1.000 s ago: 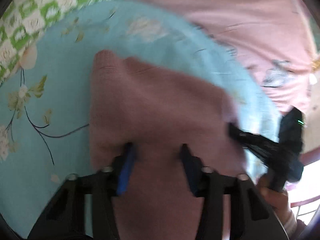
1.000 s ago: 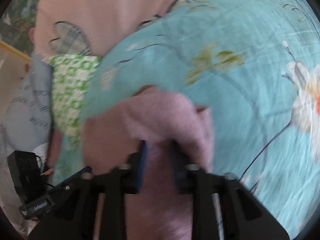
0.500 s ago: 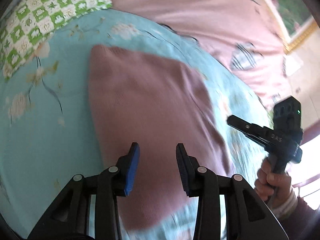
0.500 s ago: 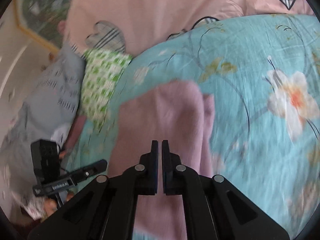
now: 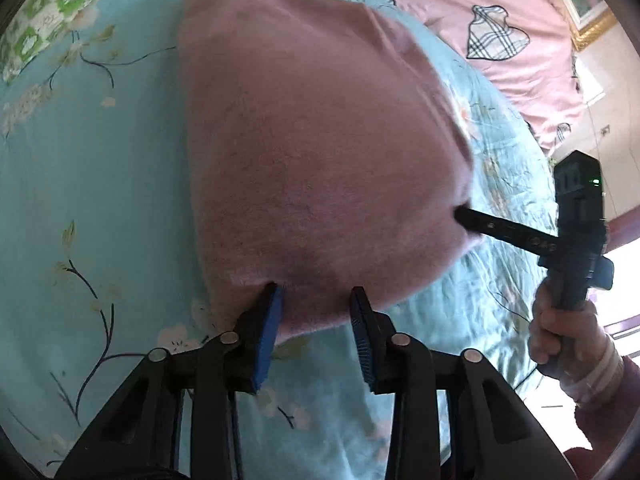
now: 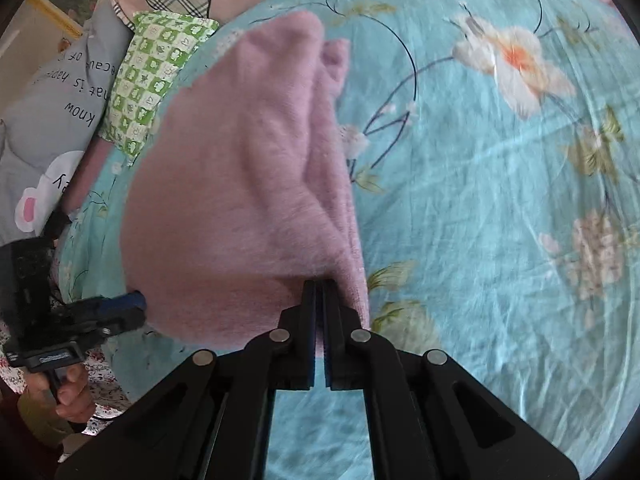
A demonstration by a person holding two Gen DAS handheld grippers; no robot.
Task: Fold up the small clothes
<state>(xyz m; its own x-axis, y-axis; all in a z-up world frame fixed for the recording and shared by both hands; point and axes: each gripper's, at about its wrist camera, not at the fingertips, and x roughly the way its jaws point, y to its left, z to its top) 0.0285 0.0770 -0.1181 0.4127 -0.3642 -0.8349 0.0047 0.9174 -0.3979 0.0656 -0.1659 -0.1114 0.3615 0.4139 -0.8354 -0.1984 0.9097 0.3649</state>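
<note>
A small pink fleecy garment lies folded on the turquoise flowered sheet; it also shows in the right wrist view. My left gripper is open, its blue pads on either side of the garment's near edge. My right gripper has its jaws together at the garment's near corner; I cannot tell whether cloth is pinched. In the left wrist view the right gripper touches the garment's right edge. In the right wrist view the left gripper sits at its left edge.
A pink bedspread with plaid hearts lies beyond the sheet. A green checked cloth and a grey printed pillow lie at the far left in the right wrist view. The sheet's edge drops off near my right hand.
Both grippers let go and drew back, then came in again at the garment's near edge. The right gripper has shut. The garment now lies flatter and folded.
</note>
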